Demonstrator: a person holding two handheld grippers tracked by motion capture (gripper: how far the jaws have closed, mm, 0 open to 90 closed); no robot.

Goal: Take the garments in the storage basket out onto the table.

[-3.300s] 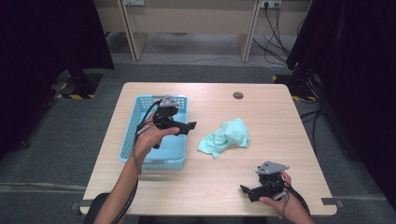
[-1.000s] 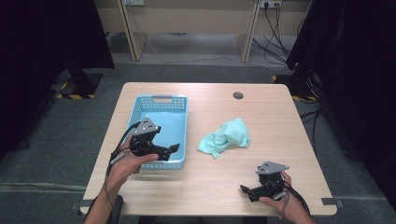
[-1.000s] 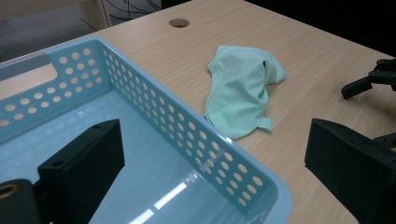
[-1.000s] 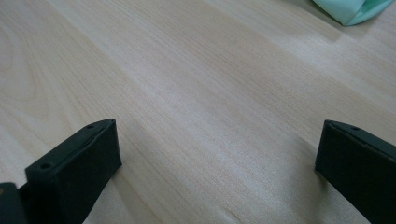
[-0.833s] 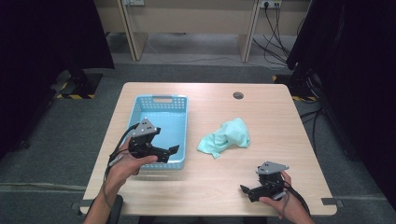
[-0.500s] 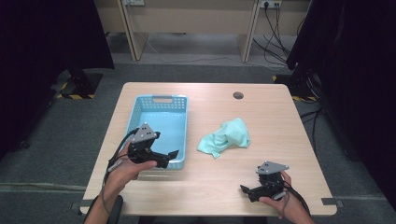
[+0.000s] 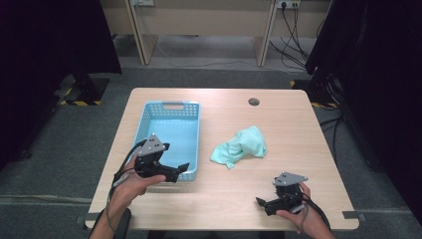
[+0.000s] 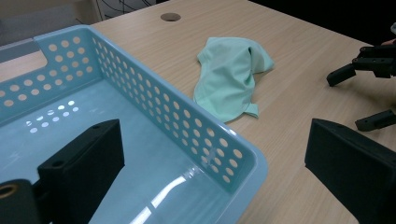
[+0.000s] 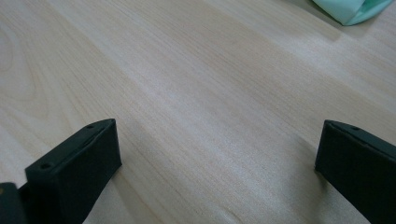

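light, limp cloth (image 7: 239, 147) beside the basket (image 7: 171, 107); best pinched at a raised fold. left gripper (image 7: 180, 170) wide open, empty, over the basket's corner; right gripper (image 7: 263, 205) open too.

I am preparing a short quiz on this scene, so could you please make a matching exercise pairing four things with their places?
Things:
1. basket
2. cloth
3. left gripper
4. right gripper

Places:
A. over the table's near right part
B. at the basket's near rim
C. on the table's left half
D. crumpled on the table, right of the basket

Pairs: 1-C, 2-D, 3-B, 4-A
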